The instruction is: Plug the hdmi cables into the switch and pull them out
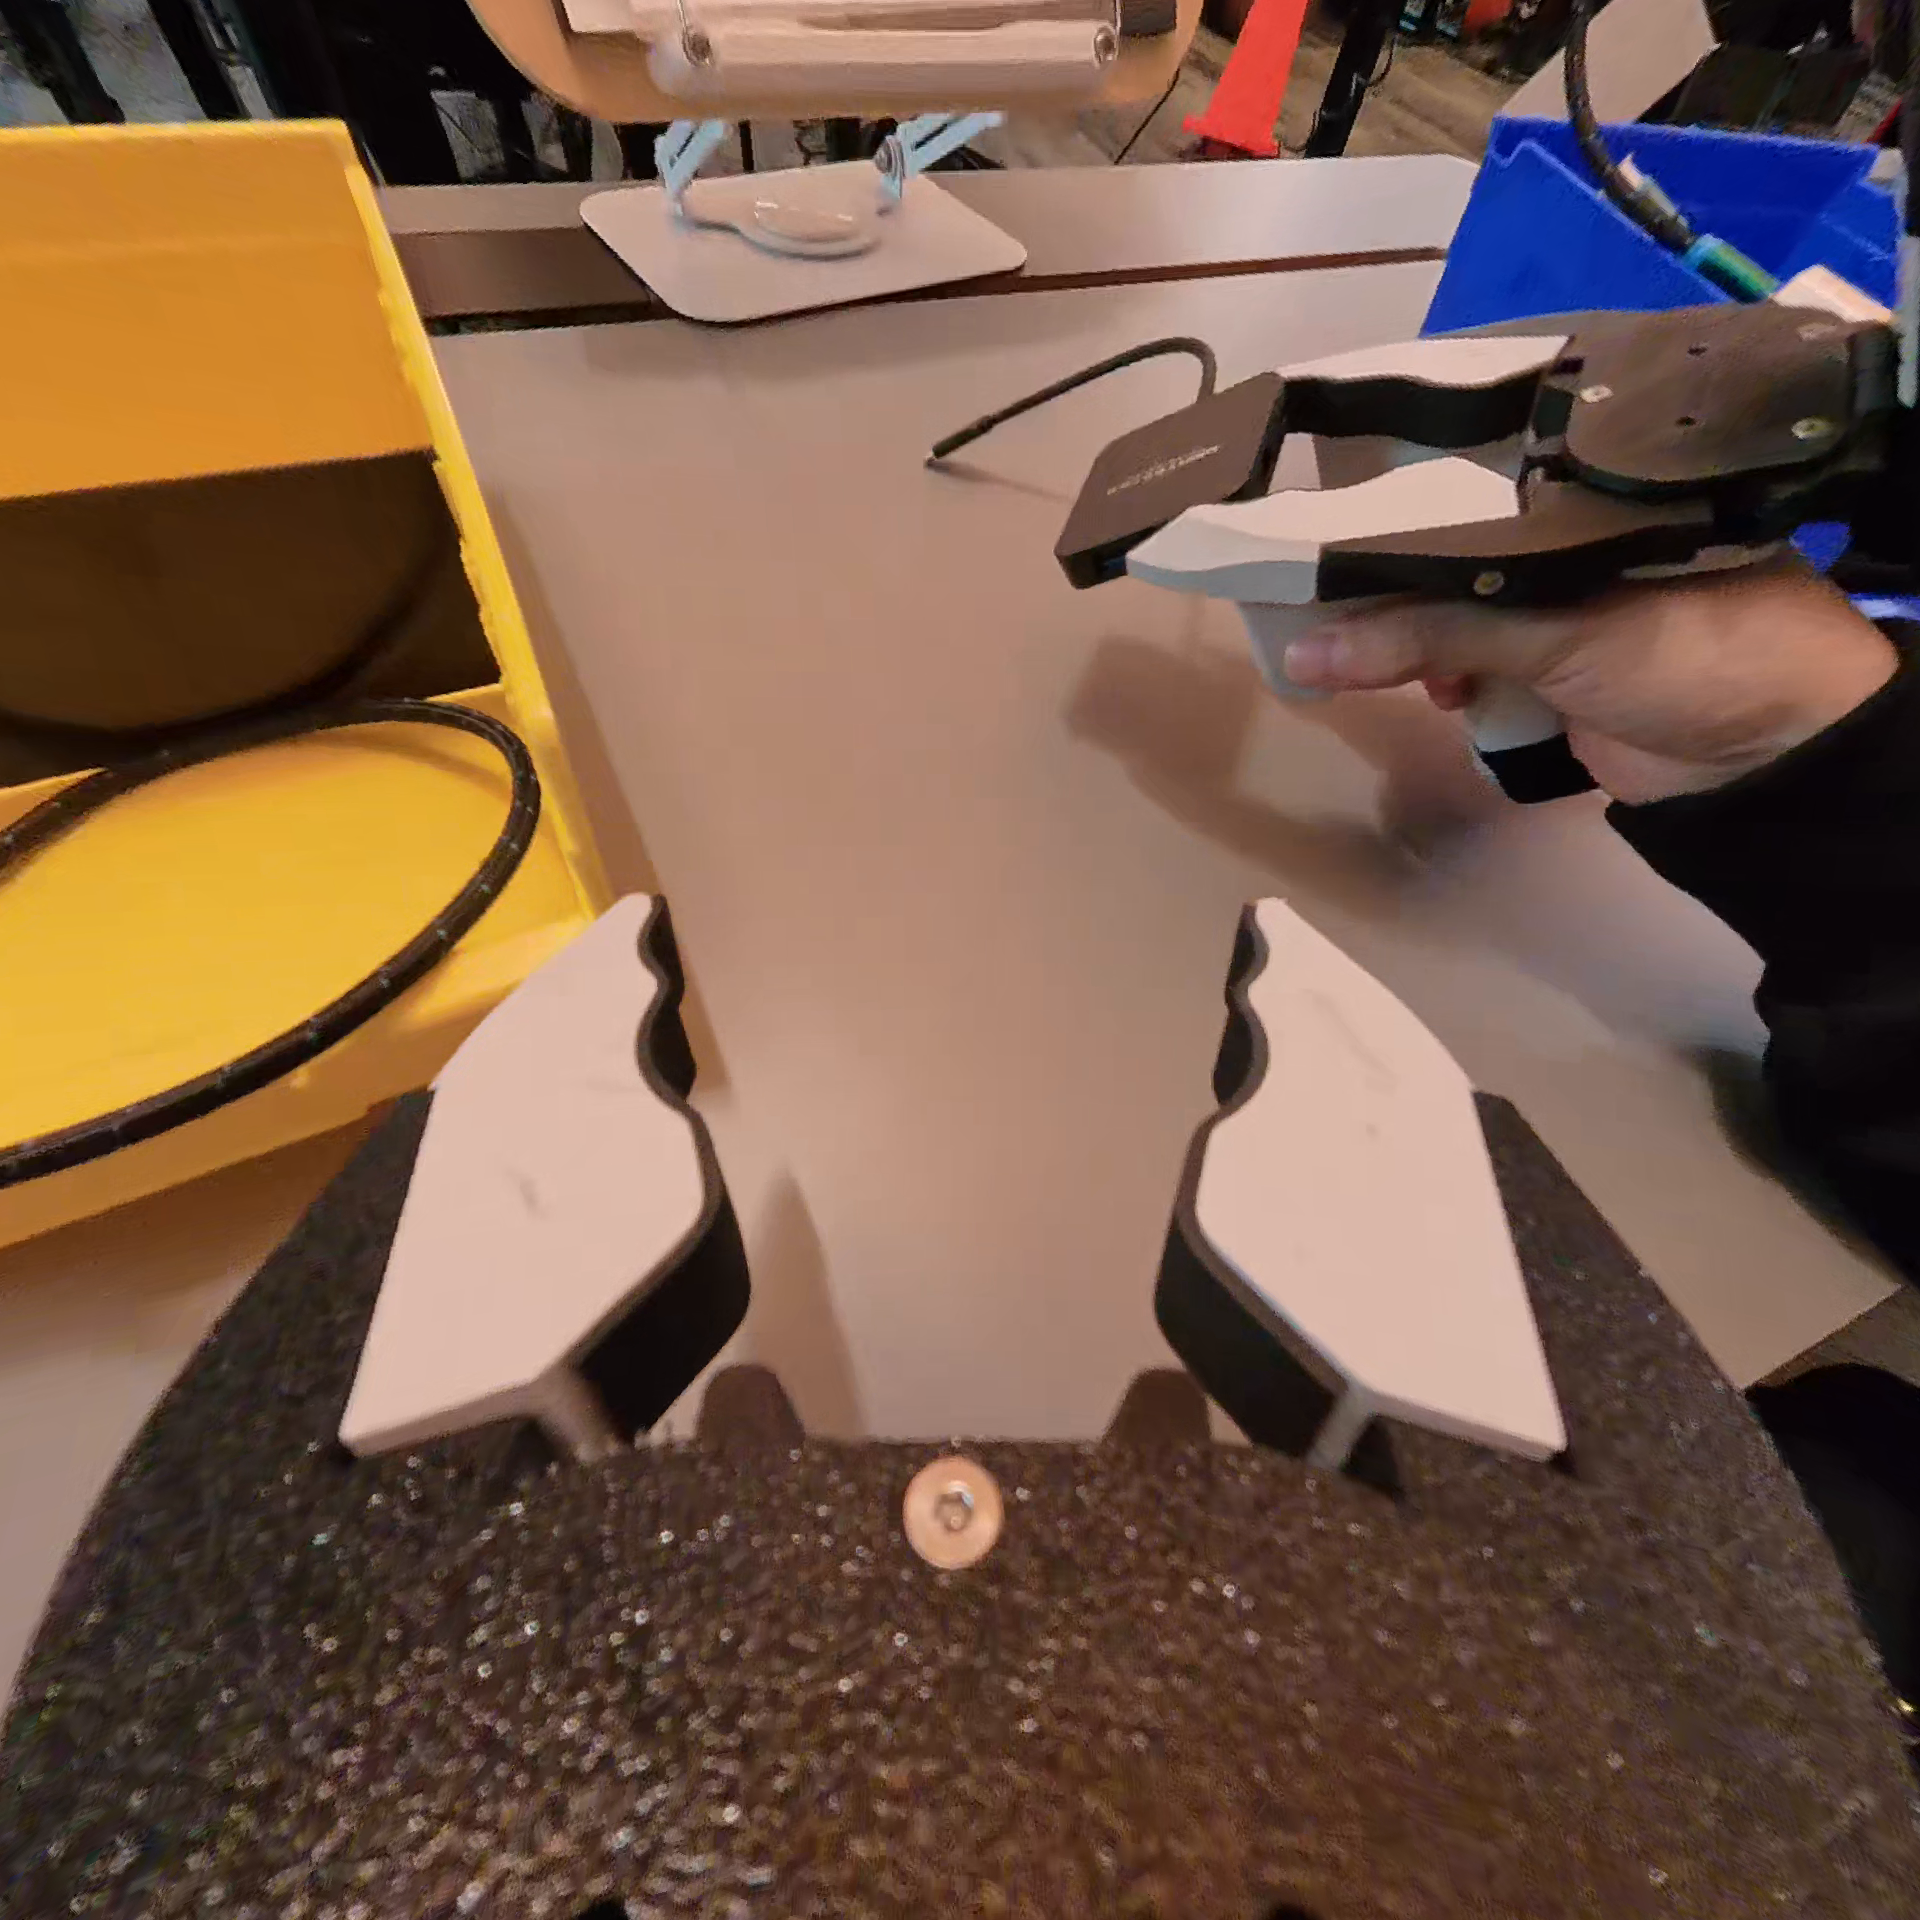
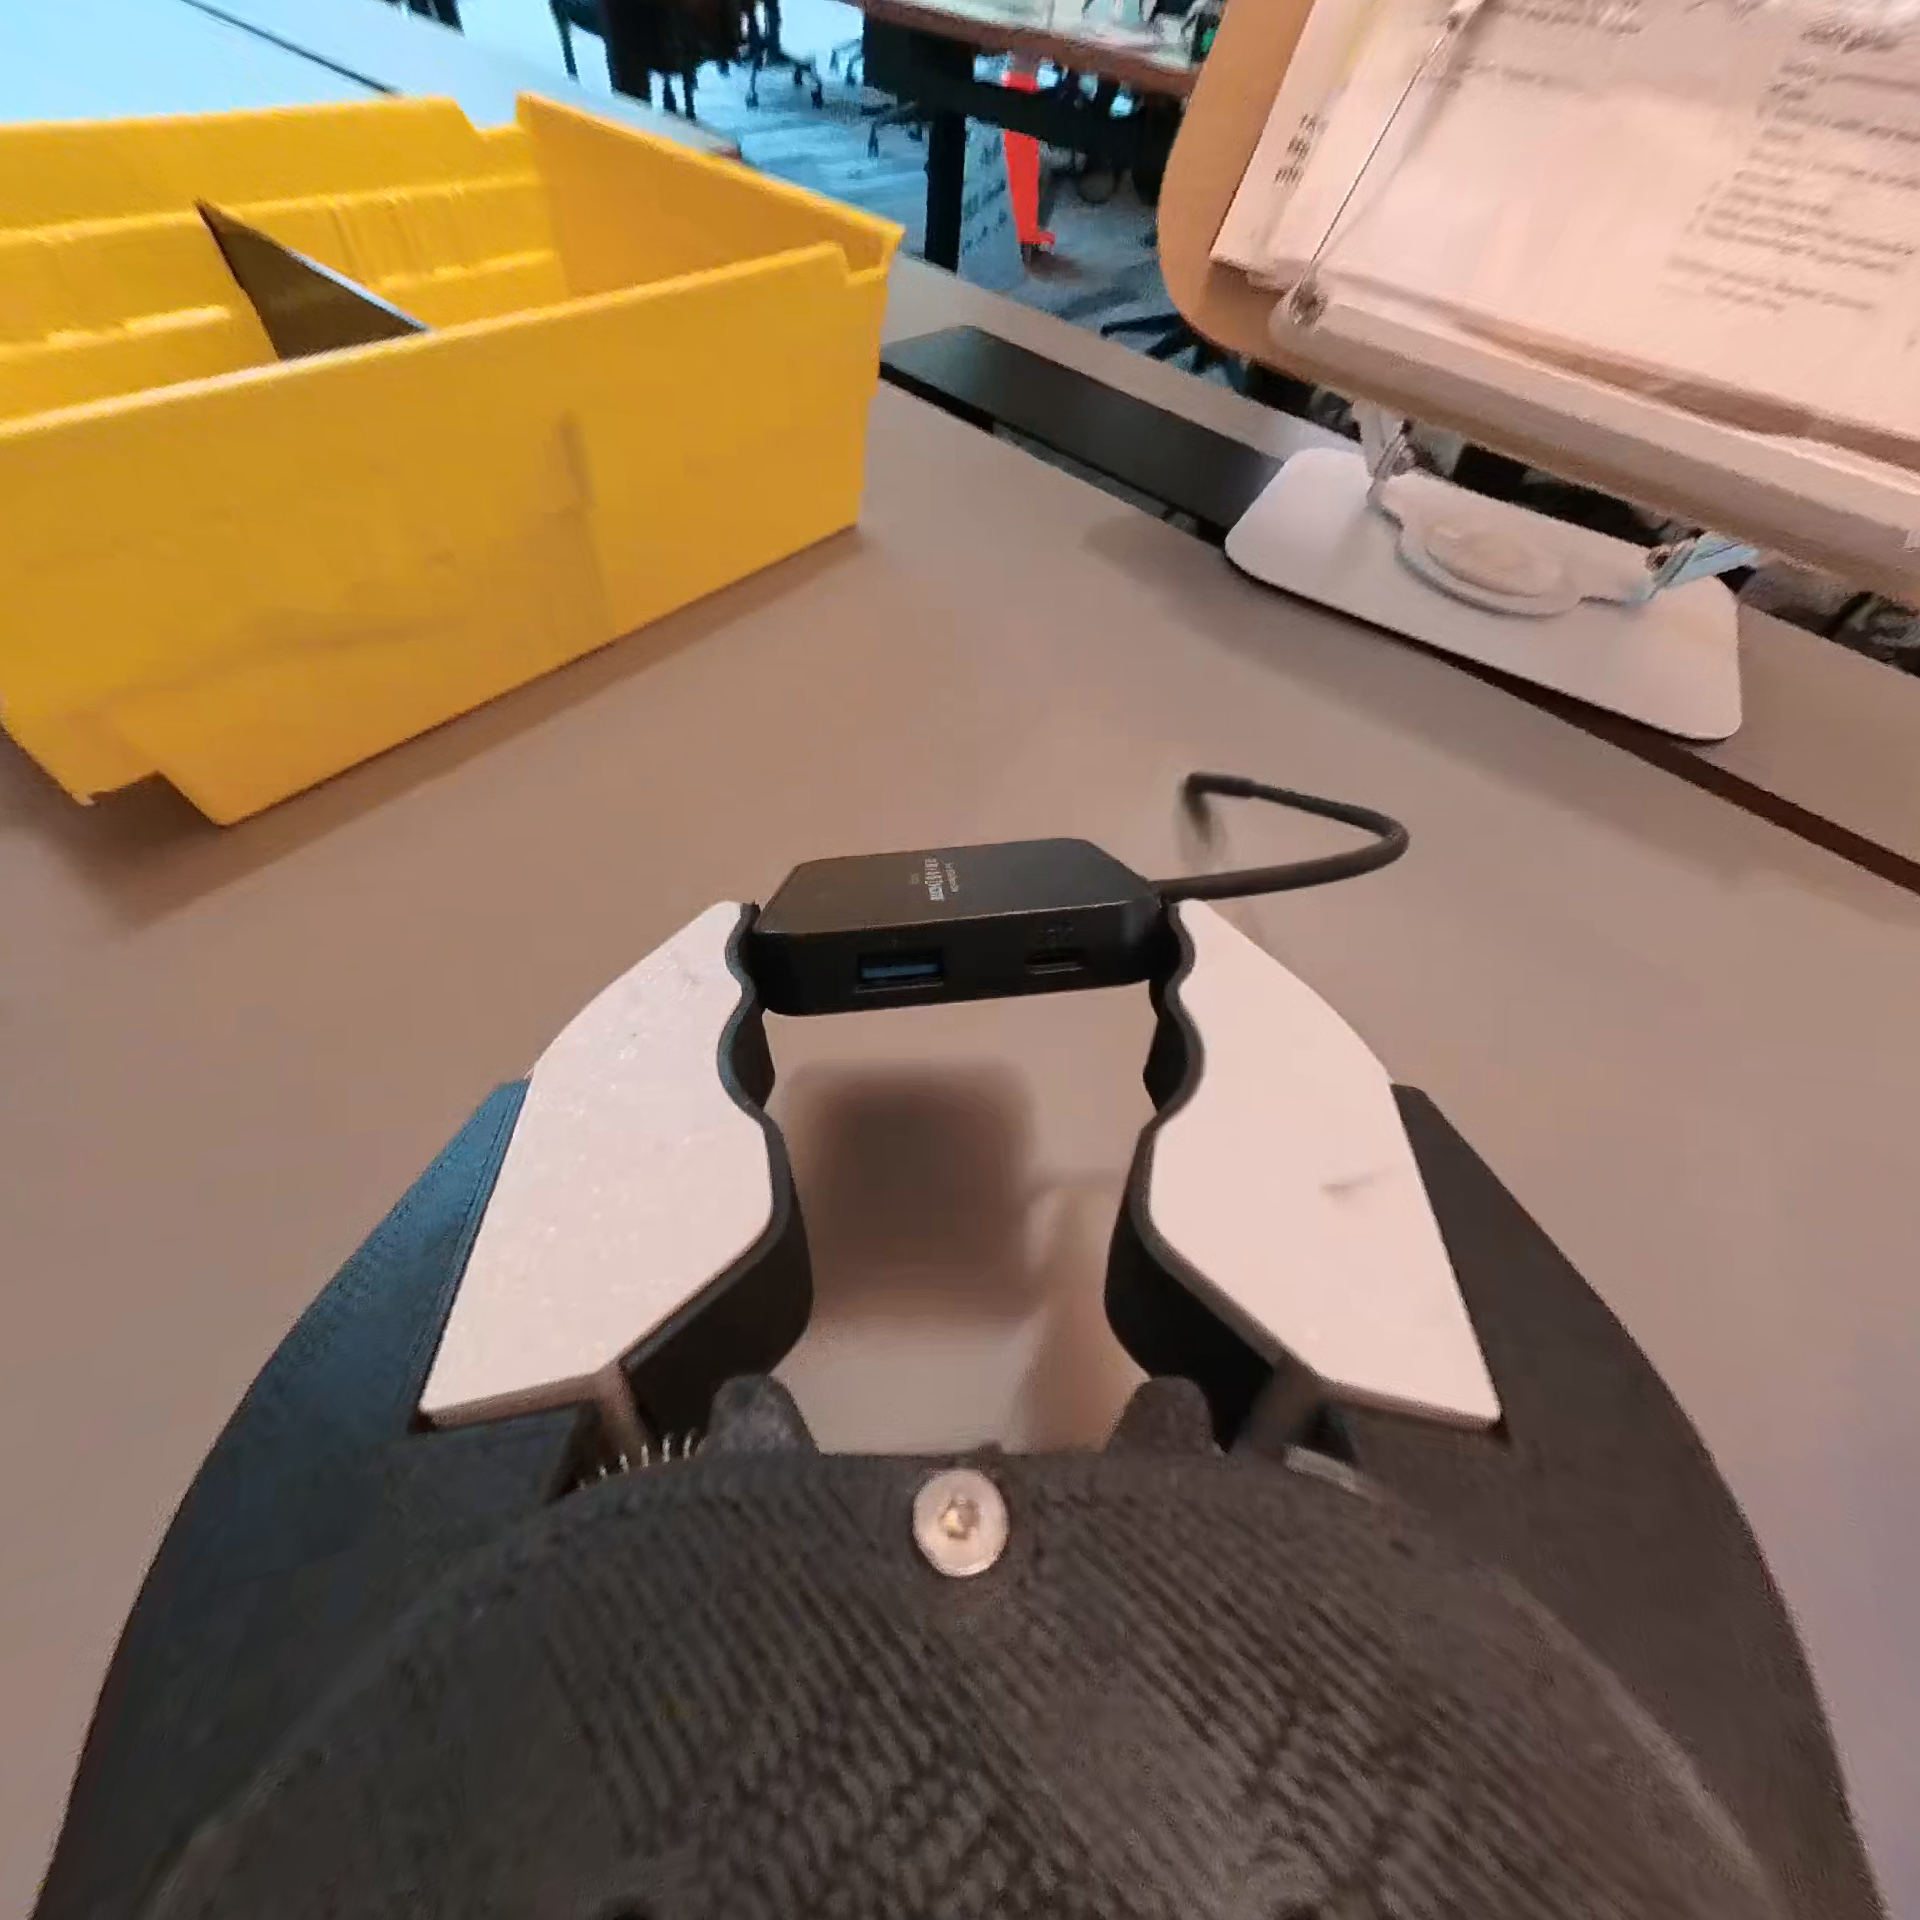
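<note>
The switch (image 2: 951, 925) is a small flat black box with a short black tail cable (image 2: 1299, 842). My right gripper (image 2: 954, 940) is shut on the switch by its two sides and holds it above the grey table (image 2: 935, 675). The side facing the camera shows two ports. In the left wrist view the switch (image 1: 1174, 473) hangs in the right gripper (image 1: 1205, 468) at the upper right, off the table. My left gripper (image 1: 954, 935) is open and empty over the table. A black cable (image 1: 416, 987) lies coiled in the yellow bin (image 1: 208, 312) to its left.
The yellow bin (image 2: 416, 468) stands at the left of the table. A document stand with papers (image 2: 1558, 260) on a white base (image 2: 1507, 623) stands at the back. A blue bin (image 1: 1662, 229) sits at the right rear. A person's hand (image 1: 1610, 686) holds the right gripper.
</note>
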`<state>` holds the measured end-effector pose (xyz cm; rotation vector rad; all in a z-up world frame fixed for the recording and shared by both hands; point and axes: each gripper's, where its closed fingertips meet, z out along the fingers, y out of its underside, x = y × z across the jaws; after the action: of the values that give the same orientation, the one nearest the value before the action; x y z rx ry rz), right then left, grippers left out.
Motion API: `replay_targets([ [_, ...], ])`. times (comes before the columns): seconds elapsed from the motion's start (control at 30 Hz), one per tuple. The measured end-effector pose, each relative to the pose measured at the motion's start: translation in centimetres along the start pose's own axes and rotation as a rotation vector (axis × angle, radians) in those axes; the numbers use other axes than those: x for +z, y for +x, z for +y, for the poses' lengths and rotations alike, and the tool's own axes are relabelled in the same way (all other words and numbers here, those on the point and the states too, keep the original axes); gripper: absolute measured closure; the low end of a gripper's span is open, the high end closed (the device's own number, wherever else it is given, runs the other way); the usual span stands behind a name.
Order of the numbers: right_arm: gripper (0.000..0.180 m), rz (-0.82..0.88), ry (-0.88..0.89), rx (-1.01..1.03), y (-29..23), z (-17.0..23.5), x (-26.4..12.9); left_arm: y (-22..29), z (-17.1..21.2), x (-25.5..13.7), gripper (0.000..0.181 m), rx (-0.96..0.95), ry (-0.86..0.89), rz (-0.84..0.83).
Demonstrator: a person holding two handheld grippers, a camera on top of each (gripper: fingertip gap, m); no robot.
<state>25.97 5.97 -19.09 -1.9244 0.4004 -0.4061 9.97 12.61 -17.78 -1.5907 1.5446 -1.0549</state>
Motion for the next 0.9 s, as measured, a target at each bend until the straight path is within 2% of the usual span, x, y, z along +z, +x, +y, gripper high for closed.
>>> replay_targets([
  [0.57,0.108,0.052,-0.112,-0.002,-1.1,2.4,1.4,0.8,2.5,-5.3,0.079,-0.071,0.060,-0.038],
  [0.67,0.108,0.013,-0.189,0.000,-1.8,3.6,1.5,0.7,2.1,-5.5,0.078,-0.085,0.072,-0.050],
  [0.9,0.108,0.028,-0.228,-0.043,-2.0,4.1,1.7,1.5,0.0,-5.2,0.077,-0.101,0.153,-0.025],
])
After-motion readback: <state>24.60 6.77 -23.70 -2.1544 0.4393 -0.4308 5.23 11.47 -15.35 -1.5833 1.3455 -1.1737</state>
